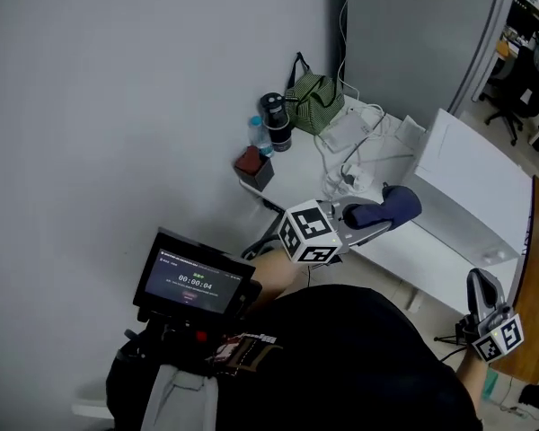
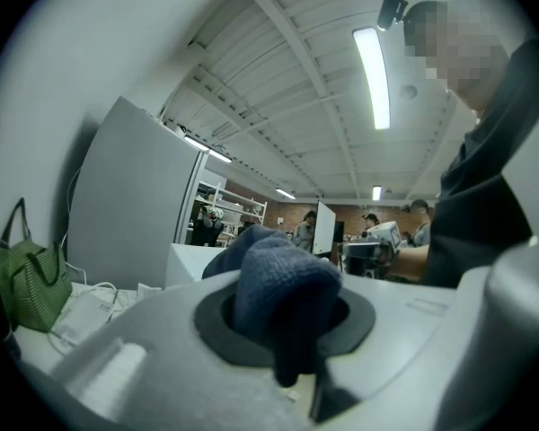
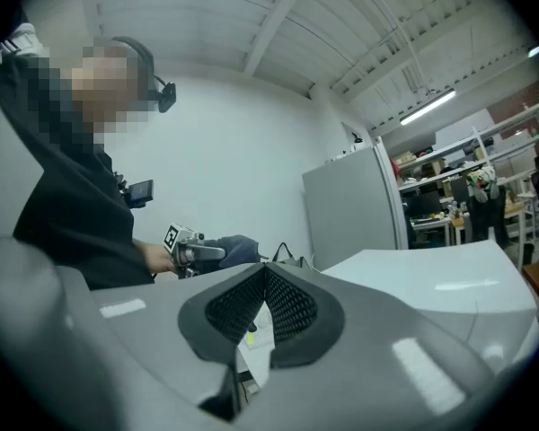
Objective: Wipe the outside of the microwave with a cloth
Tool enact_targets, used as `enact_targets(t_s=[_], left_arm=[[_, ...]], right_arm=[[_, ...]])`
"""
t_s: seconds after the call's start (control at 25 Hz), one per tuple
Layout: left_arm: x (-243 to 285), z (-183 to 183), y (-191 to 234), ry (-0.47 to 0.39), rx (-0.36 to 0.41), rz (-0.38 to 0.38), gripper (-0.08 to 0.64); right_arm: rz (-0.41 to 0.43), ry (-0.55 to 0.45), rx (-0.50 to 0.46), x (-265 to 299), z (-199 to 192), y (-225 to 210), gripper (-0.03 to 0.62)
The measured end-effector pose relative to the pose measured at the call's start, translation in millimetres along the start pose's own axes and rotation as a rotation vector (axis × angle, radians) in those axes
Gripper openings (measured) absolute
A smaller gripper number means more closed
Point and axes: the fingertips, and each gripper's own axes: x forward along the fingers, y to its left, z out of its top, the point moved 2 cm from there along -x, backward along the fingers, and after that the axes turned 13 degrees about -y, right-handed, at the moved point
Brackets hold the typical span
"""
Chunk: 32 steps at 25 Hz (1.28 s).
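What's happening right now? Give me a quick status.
Left gripper shut on blue cloth. Right gripper shut, empty. White box, likely the microwave, not yet touched. Cables lie beside it.

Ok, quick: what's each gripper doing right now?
Left gripper: shut on the blue cloth.
Right gripper: shut, holding nothing.

At 8 o'clock in the head view, a small dark screen [image 1: 195,281] shows a timer, 00:00:04, in pale digits. The green line above it is too small to read. Black-and-white square markers cover one cube [image 1: 307,232] near the centre and another cube [image 1: 499,338] at 4 o'clock.
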Motion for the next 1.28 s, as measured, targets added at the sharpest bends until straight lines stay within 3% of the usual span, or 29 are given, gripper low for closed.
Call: enact_targets(t_s=[0.2, 0.36, 0.52, 0.68, 0.96, 1.16, 1.28], left_arm=[[61.9, -3.9, 18.0, -0.016, 0.03, 0.076, 0.061], [75.3, 6.4, 59.0, -0.036, 0.033, 0.132, 0.061], [82.8, 31.2, 73.1, -0.031, 0.063, 0.164, 0.061], [105.3, 44.5, 78.6, 0.024, 0.134, 0.145, 0.061], [167.0, 26.0, 217.0, 0.318, 0.235, 0.025, 0.061], [235.0, -21.7, 273.0, 0.569, 0.263, -0.033, 0.061], [261.1, -53.5, 302.0, 0.729, 0.291, -0.03, 0.061]], right_arm=[[0.162, 0.004, -0.063, 13.8, 19.1, -66.9, 0.006], [0.226, -0.01, -0.07, 47.5, 24.0, -102.9, 0.006], [0.212, -0.024, -0.056, 43.5, 42.1, -115.1, 0.006], [0.144, -0.027, -0.079, 11.9, 58.2, -115.8, 0.006], [-0.102, 0.028, -0.082, 13.1, 42.3, -107.1, 0.006], [-0.251, 0.029, -0.043, -36.3, 41.5, -115.5, 0.006], [-0.308, 0.021, -0.046, -67.2, 45.0, -129.0, 0.006]])
